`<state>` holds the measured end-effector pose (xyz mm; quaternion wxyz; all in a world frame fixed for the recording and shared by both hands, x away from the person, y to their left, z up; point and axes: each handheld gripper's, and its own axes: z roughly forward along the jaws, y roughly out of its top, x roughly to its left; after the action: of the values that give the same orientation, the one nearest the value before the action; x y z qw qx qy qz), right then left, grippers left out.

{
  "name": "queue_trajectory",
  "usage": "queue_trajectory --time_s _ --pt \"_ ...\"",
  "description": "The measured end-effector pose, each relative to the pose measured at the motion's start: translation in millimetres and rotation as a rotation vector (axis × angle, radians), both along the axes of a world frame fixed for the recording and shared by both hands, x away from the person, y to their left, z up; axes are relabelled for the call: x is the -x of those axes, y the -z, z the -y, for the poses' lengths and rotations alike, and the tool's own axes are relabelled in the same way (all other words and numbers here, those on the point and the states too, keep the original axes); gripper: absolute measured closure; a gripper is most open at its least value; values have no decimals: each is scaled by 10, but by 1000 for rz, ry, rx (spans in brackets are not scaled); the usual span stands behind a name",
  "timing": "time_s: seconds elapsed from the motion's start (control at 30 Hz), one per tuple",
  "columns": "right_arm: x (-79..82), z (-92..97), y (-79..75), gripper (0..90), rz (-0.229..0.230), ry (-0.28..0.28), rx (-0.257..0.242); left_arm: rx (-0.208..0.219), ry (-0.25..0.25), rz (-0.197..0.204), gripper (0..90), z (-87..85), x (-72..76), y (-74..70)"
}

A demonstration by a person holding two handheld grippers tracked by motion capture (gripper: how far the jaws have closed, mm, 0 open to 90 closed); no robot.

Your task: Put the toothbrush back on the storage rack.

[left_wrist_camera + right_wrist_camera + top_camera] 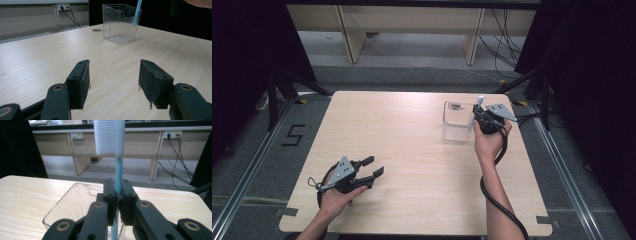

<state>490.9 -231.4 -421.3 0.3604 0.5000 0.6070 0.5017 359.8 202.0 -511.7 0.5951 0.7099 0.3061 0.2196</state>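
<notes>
A clear ribbed plastic box (pixel 458 121) sits near the far right of the light wooden table (pixel 412 150). A blue toothbrush with white bristles (pixel 117 157) stands up at its edge, with its low end going down into the box. The right gripper (pixel 118 195) is squeezed tight on the toothbrush handle. The left gripper (pixel 113 82) is wide open, holds nothing, and sits well apart near the front left.

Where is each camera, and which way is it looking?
High view: above the person's side, looking forward and down on the table; forearms, left gripper and right gripper show.
Left gripper view: rides the left gripper, looking across the table at the box; its open fingers show.
Right gripper view: rides the right gripper, shut on a toothbrush over the box.
All three share the box and toothbrush.
</notes>
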Motion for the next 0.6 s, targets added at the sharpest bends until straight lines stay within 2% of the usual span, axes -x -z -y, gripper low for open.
queue_trajectory --time_s 0.07,0.17,0.23,0.27,0.3,0.33,0.37,0.43,0.47,0.53,0.57,0.6 --pt "11 -11 15 852 -17 5 -9 0 0 -1 414 1 0 2" --pt "-1 1 43 852 -9 1 5 1 0 -2 414 2 2 2" --pt "9 -14 55 851 -26 5 -15 0 0 -2 414 1 0 4" --pt "2 -2 64 851 -25 -3 -1 17 7 7 414 8 -11 14" --pt "-4 -3 76 851 -12 2 5 16 7 6 414 8 -10 14" --pt "0 -11 82 851 -24 0 -7 14 7 6 414 8 -11 14" --pt "-1 2 89 851 -18 -3 13 14 8 6 414 9 -11 14" --pt "8 -23 106 851 -26 12 -11 13 9 7 414 12 -11 15" --pt "1 -7 114 851 -23 3 9 13 9 7 414 13 -11 15" --pt "4 -12 125 851 -26 2 5 13 9 7 414 13 -12 15" --pt "14 -30 133 850 -41 11 -18 13 9 7 414 12 -12 15" --pt "-1 -19 146 851 -31 3 -10 14 8 6 413 12 -12 16"
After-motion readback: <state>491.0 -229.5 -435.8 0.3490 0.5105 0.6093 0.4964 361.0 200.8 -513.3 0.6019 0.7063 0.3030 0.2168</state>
